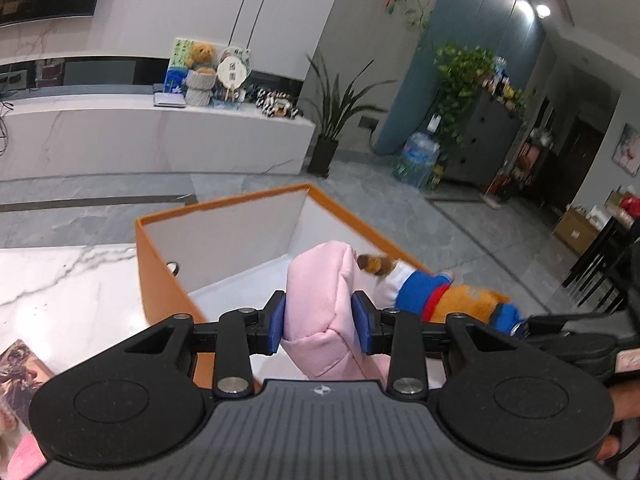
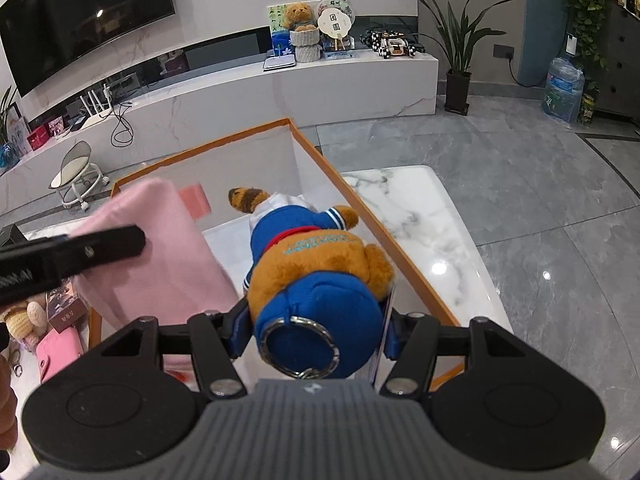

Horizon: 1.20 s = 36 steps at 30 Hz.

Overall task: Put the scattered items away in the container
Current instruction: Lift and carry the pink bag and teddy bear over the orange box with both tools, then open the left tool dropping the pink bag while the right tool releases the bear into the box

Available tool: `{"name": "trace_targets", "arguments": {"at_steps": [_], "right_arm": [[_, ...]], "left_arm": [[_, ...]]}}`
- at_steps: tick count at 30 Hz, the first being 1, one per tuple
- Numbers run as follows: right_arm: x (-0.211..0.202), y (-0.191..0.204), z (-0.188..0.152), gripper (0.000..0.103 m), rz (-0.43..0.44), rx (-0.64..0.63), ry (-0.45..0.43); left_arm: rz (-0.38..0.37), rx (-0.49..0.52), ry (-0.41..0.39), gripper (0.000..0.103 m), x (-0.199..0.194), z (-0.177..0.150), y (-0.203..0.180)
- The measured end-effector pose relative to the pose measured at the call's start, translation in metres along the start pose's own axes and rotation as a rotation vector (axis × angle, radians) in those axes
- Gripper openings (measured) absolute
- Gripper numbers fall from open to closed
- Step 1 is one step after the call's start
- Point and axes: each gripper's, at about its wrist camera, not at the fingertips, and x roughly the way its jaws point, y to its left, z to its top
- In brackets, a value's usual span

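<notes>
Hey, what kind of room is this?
Most likely a home living room: a wall-mounted television above a long marble media console, potted plants, and a marble coffee table holding the orange box.

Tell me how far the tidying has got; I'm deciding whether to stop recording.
Nothing visibly rests in the orange-rimmed white box yet. In hand: the left tool grips a soft pink fabric pouch, the right tool a brown plush bear in blue clothes, both over the box. Left: a pink wallet, a crocheted doll and a small dark box still on the marble table.
</notes>
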Motion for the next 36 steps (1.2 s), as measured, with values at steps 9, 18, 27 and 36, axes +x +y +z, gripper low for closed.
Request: {"name": "trace_targets", "arguments": {"at_steps": [9, 18, 27, 36], "right_arm": [[0.002, -0.005, 0.001, 0.069, -0.033, 0.015, 0.004], [-0.003, -0.006, 0.001, 0.069, -0.028, 0.026, -0.029], [-0.015, 0.001, 0.005, 0.069, -0.01, 0.025, -0.064], [-0.028, 0.014, 0.008, 0.069, -0.004, 0.008, -0.084]], "left_arm": [[-0.023, -0.018, 0.002, 0.089, 0.004, -0.002, 0.0], [-0.032, 0.002, 0.018, 0.089, 0.009, -0.006, -0.005], [-0.036, 0.014, 0.012, 0.089, 0.005, -0.005, -0.008], [-0.027, 0.015, -0.014, 0.089, -0.016, -0.004, -0.007]]}}
